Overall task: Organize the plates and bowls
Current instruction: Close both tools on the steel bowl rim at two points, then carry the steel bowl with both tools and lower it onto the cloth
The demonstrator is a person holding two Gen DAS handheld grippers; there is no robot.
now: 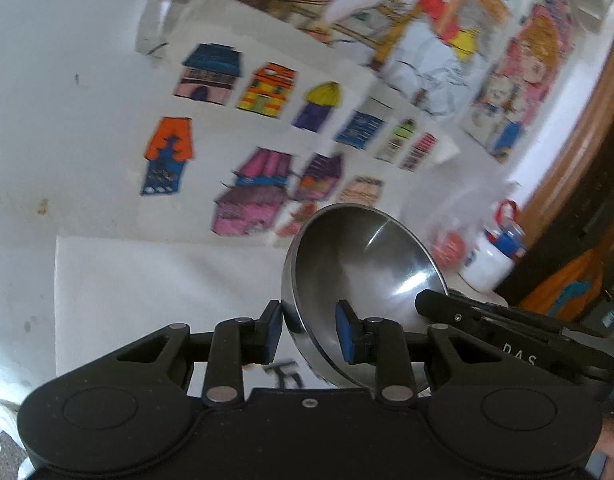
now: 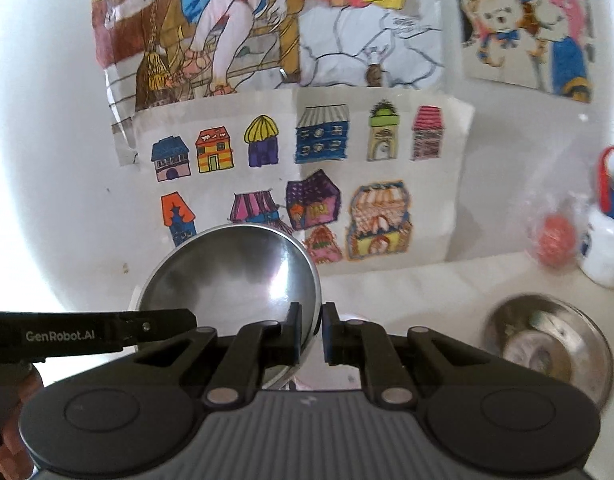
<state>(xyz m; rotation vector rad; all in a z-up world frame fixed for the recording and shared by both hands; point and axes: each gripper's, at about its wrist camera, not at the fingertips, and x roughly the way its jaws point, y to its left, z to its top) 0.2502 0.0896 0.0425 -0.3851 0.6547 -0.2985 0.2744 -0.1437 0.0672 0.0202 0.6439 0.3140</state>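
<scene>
Between the fingers of my left gripper (image 1: 309, 330) sits the rim of a steel bowl (image 1: 359, 276): one blue pad (image 1: 274, 330) presses the outer wall, the other rests inside, so the fingers are closed on that rim. The bowl is tilted, its mouth turned toward the camera and a little to the right, and it hangs above the white bench (image 1: 147, 288). At its right side I can see the black arm of my other gripper reaching in.

From the right wrist view, my right gripper (image 2: 311, 334) has the same steel bowl (image 2: 231, 276) by its right rim; the left finger (image 2: 293, 330) lies inside the bowl and the right one just outside, narrowly apart with the rim in the gap. I cannot tell whether both pads are truly touching it. The left gripper's black arm crosses in from the left at the bowl's near edge.

Farther right, a second steel bowl (image 2: 547, 348) rests upright on the bench (image 2: 407, 288), well apart from the held one. Beyond it, near the wall, stand a white bottle (image 2: 605, 240) with a red and blue top and a clear bag (image 2: 555, 232) holding something orange-red. On the far wall hang coloured drawings of little houses (image 2: 299, 176) and, above them, cartoon figures.
</scene>
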